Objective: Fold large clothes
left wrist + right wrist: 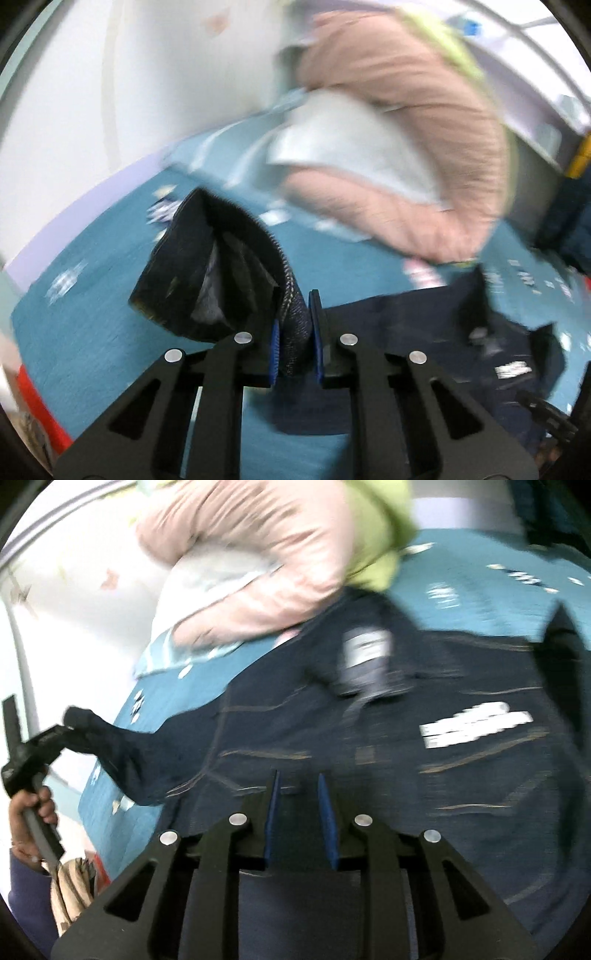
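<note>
Two grippers working: my left gripper (294,343) clamped on dark jeans (369,738) spread on teal bed (92,314); right gripper (300,812) apart above denim. Folding barely begun.

Bed crowded at its far end, open along the near edge

A pink quilt (258,565) and a pale pillow (347,144) bulk up at the far end of the teal bedspread (92,295), closing off that side, with a lime-green cloth (380,535) heaped against the quilt. Dark denim jeans (406,738) spread over the near right of the bed, leaving a bare teal strip on the left toward the white wall (110,92). The left gripper (294,332) lifts a denim fold clear of the bedspread, and open space shows beneath it. More bare bedspread lies far right, beyond the jeans.
</note>
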A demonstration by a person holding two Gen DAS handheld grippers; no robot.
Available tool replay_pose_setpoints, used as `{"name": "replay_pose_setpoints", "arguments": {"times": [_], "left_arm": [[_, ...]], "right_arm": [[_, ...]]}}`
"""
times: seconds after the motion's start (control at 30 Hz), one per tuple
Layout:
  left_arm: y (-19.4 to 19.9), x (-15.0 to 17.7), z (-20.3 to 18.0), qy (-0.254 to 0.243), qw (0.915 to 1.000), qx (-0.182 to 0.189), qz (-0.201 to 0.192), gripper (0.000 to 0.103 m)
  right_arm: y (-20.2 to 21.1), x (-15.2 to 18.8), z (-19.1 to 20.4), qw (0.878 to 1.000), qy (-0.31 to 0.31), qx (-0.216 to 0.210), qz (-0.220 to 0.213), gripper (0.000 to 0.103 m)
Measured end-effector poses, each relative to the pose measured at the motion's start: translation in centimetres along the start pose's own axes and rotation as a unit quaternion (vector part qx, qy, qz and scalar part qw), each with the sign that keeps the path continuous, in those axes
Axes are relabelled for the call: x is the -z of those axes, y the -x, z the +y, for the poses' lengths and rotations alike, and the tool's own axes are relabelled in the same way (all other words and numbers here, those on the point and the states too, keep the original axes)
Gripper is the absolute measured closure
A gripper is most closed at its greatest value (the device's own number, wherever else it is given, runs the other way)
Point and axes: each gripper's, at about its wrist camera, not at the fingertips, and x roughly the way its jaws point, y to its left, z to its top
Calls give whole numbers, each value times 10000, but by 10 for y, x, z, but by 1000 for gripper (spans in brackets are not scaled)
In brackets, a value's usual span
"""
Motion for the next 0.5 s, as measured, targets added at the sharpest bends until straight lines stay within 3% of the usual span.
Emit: {"name": "replay_pose_setpoints", "arguments": {"times": [0.2, 0.4, 0.5], "left_arm": [[10, 3, -132, -797, 9924, 938, 6, 90], [-28, 42, -247, -1430, 9757, 1546, 603, 90], [-65, 73, -291, -1681, 9677, 1559, 1052, 90]], "right_arm": [[62, 1, -84, 9966, -452, 569, -377, 78], [104, 15, -171, 9859, -1046, 1107, -692, 76], [118, 23, -207, 9783, -1354, 1288, -899, 76]]}}
